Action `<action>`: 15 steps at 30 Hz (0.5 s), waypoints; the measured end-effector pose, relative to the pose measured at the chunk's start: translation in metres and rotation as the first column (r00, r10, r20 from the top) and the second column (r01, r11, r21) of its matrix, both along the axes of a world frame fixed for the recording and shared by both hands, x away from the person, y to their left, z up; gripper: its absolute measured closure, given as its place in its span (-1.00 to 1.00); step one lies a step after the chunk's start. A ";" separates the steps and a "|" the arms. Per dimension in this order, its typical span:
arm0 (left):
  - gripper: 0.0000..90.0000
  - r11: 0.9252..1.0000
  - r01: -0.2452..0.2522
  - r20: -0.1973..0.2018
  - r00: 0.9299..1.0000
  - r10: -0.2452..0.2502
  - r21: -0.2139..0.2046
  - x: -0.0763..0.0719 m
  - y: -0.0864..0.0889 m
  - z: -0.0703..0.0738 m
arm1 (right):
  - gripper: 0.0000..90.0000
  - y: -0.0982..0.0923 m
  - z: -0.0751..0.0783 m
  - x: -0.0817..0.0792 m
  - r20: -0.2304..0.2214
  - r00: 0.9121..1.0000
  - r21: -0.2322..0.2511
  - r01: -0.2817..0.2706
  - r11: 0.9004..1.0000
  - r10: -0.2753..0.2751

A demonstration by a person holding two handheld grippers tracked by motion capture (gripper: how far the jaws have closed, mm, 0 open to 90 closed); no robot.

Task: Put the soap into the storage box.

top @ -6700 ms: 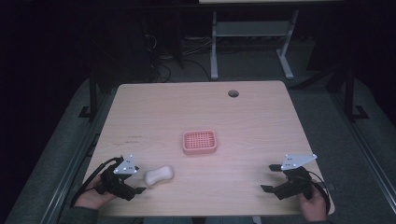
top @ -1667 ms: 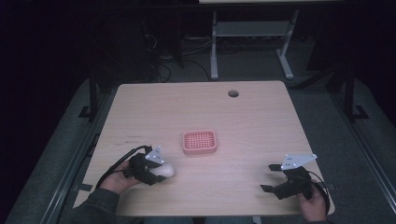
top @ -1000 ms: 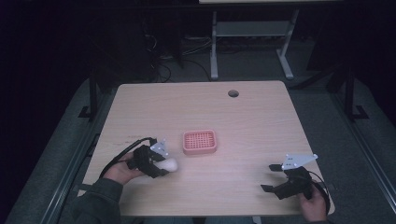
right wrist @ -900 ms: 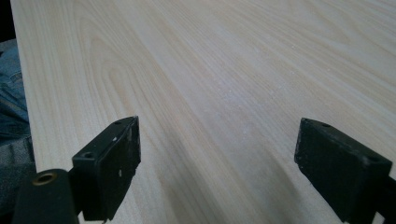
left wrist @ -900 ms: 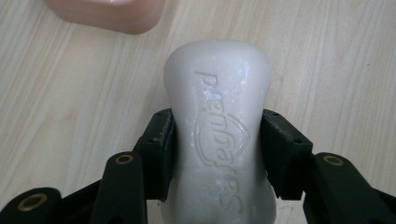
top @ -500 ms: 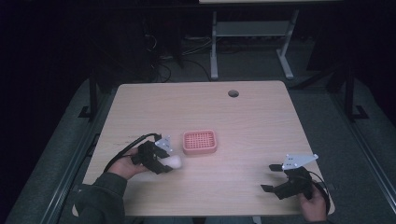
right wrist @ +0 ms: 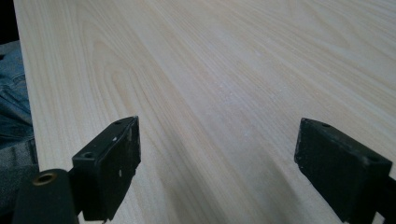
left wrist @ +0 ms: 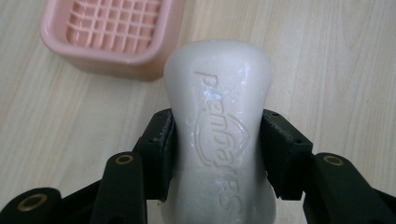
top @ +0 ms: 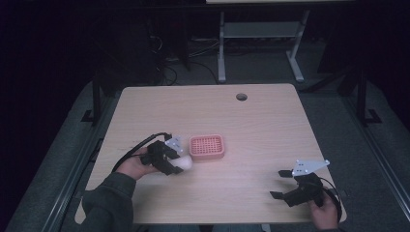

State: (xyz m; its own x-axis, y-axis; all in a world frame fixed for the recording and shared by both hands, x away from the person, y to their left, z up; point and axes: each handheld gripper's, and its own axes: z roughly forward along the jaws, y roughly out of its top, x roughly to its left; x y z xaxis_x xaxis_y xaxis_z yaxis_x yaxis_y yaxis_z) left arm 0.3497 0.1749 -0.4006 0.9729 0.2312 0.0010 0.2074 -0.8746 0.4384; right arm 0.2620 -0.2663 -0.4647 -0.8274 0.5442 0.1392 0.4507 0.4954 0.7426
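Observation:
A white bar of soap (left wrist: 218, 121) with embossed lettering sits clamped between the two black jaws of my left gripper (left wrist: 217, 154). In the high view the left gripper (top: 170, 159) holds the soap (top: 184, 163) just left of the pink soap dish (top: 207, 147), close to its near left corner. The dish (left wrist: 112, 35) has a gridded inside and lies beyond the soap's tip, up and to the left. My right gripper (top: 283, 186) rests near the table's front right corner. Its jaws stand wide apart over bare wood, and the right gripper (right wrist: 217, 163) holds nothing.
The wooden table (top: 261, 130) has a round cable hole (top: 241, 96) near its far edge. A black cable (top: 135, 151) trails from the left gripper. A metal desk frame (top: 258, 43) stands on the dark floor behind the table.
My left gripper closed on the soap and carried it forward and right, from the front left of the table to beside the pink dish. The right gripper stayed put.

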 end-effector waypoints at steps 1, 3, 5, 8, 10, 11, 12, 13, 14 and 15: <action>0.09 1.000 0.003 0.000 1.000 -0.003 -0.001 0.001 -0.001 0.001 | -0.69 0.000 0.000 0.000 0.000 1.000 -0.001 0.000 1.000 0.000; 0.09 1.000 0.011 0.001 1.000 -0.011 0.004 0.003 -0.005 0.003 | -0.69 0.000 0.000 0.000 0.000 1.000 0.001 0.000 1.000 0.000; 0.09 1.000 0.027 0.004 1.000 -0.027 0.000 0.004 -0.009 0.006 | -0.69 -0.001 0.001 0.000 0.005 1.000 0.004 0.000 1.000 0.000; 0.09 0.999 0.032 0.008 0.999 -0.032 -0.005 0.005 -0.013 0.008 | -0.69 -0.003 0.001 -0.001 0.003 1.000 0.006 0.006 1.000 -0.006; 0.09 0.999 0.036 0.011 0.999 -0.036 0.004 0.008 -0.018 0.009 | -0.69 -0.004 0.001 -0.001 0.003 1.000 0.008 0.009 1.000 -0.009; 0.09 0.999 0.036 0.011 0.999 -0.036 0.004 0.008 -0.018 0.009 | -0.69 -0.004 0.001 -0.001 0.003 1.000 0.008 0.009 1.000 -0.009; 0.09 0.999 0.038 0.007 0.999 -0.038 0.008 0.009 -0.019 0.009 | -0.69 -0.004 0.001 -0.001 0.004 1.000 0.009 0.011 1.000 -0.011; 0.09 0.999 0.041 0.009 0.999 -0.041 0.008 0.011 -0.021 0.009 | -0.69 -0.004 0.002 -0.001 0.005 1.000 0.008 0.008 1.000 -0.008; 0.09 0.999 0.041 0.009 0.999 -0.041 0.008 0.011 -0.021 0.009 | -0.69 -0.004 0.002 -0.001 0.005 1.000 0.008 0.008 1.000 -0.008; 0.09 0.999 0.040 0.007 0.999 -0.040 0.003 0.012 -0.021 0.009 | -0.69 -0.004 0.002 -0.001 0.007 1.000 0.010 0.009 1.000 -0.009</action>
State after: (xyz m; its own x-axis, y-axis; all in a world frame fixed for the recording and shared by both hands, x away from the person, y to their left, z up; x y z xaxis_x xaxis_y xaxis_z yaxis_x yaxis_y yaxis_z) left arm 0.3621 0.1539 -0.3915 0.9813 0.1923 0.0083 0.1694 -0.8835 0.4368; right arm 0.2609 -0.2702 -0.4631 -0.8234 0.5501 0.1390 0.4499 0.4836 0.7508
